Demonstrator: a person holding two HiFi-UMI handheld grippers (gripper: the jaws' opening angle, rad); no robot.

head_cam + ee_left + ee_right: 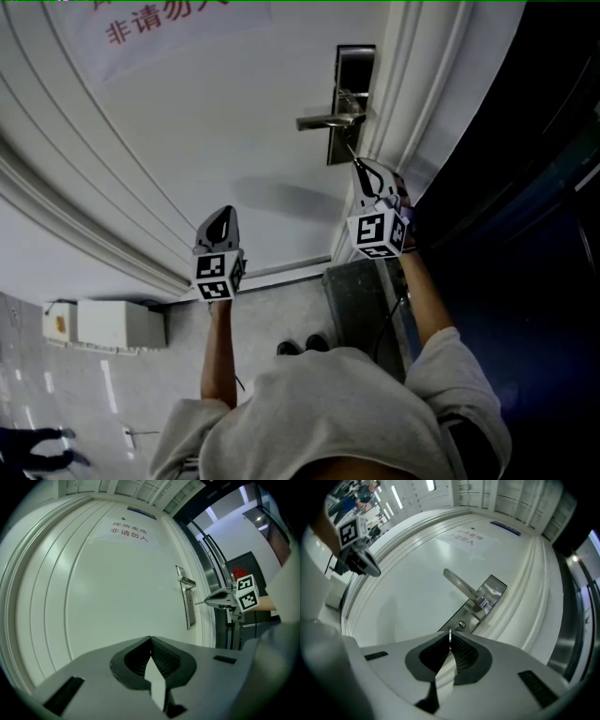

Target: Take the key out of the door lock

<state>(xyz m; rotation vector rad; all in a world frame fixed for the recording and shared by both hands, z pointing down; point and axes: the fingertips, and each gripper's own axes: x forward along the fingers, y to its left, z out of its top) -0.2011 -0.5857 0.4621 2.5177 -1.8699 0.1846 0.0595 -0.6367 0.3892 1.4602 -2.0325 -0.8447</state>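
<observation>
A steel lock plate (349, 94) with a lever handle (330, 120) is set in the white door (216, 141). My right gripper (359, 171) is shut on a small metal key (352, 153), whose blade points at the bottom of the plate. In the right gripper view the key (450, 635) sticks out from the closed jaws, a short way from the round keyhole (461, 625) and apart from it. My left gripper (219, 223) hangs shut and empty before the bare door panel, well left of the lock. The left gripper view shows the right gripper (219, 602) level with the lock plate (188, 603).
The door carries a notice with red characters (164, 19) near its top. Moulded door frame (412, 103) runs just right of the lock, with a dark opening (534, 187) beyond it. A white box (108, 324) lies on the floor at the left.
</observation>
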